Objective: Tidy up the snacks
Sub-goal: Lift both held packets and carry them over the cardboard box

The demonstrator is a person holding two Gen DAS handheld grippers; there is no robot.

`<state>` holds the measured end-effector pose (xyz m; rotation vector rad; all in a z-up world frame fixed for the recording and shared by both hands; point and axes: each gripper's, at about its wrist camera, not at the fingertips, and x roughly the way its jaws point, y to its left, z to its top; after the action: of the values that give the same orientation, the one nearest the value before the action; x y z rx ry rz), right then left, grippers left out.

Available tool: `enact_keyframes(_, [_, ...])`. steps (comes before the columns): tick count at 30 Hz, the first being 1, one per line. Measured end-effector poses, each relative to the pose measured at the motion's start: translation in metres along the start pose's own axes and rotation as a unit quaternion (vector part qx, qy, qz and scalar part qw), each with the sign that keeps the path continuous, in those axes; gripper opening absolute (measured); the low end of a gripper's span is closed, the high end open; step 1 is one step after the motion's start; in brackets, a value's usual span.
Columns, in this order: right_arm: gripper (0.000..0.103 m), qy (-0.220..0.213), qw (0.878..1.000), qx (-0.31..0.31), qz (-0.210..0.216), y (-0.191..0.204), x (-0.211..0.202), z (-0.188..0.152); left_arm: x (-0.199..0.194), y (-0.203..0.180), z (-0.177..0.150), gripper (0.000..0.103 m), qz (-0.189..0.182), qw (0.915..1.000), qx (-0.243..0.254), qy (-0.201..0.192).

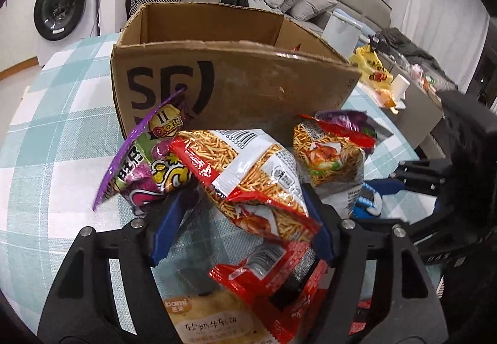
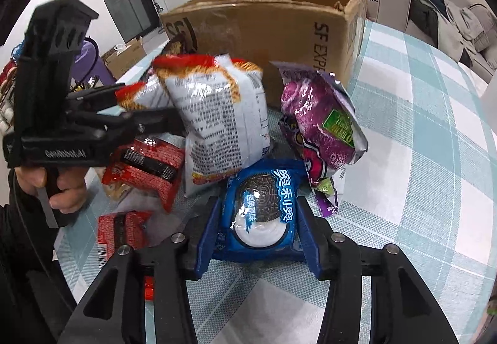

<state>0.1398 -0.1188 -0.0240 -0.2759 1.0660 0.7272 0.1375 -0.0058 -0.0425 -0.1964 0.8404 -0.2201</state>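
An open cardboard SF box stands on the checked tablecloth, also in the right wrist view. Snack packs lie in front of it. My left gripper is closed on a noodle-snack bag and holds it off the table; the same bag shows in the right wrist view. My right gripper has its blue fingers on both sides of a blue Oreo pack. A purple candy bag lies to its right, and shows in the left wrist view.
A second noodle bag leans by the box. Red snack packs and a bami cake pack lie on the table. A side table with a yellow bag and cup is at the right. A sofa and washing machine stand behind.
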Motion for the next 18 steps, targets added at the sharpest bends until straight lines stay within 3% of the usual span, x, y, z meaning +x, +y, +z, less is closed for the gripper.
enact_keyframes(1, [0.049,-0.001,1.0,0.0,0.0,0.0,0.0,0.0,0.0,0.001,0.0,0.069,-0.003,1.0,-0.004,-0.003])
enact_keyframes(3, [0.049,-0.003,1.0,-0.002,-0.001,0.002,0.0,0.0,0.001,0.003,0.0,0.055,-0.017,0.9998,-0.003,-0.01])
enact_keyframes(6, [0.046,-0.006,1.0,-0.006,-0.003,0.005,0.0,-0.001,0.0,0.001,0.0,0.046,-0.009,0.9998,0.009,-0.017])
enact_keyframes(18, [0.045,-0.028,1.0,-0.006,0.003,0.006,-0.015,-0.004,-0.023,-0.001,-0.008,0.044,0.006,0.999,0.015,-0.043])
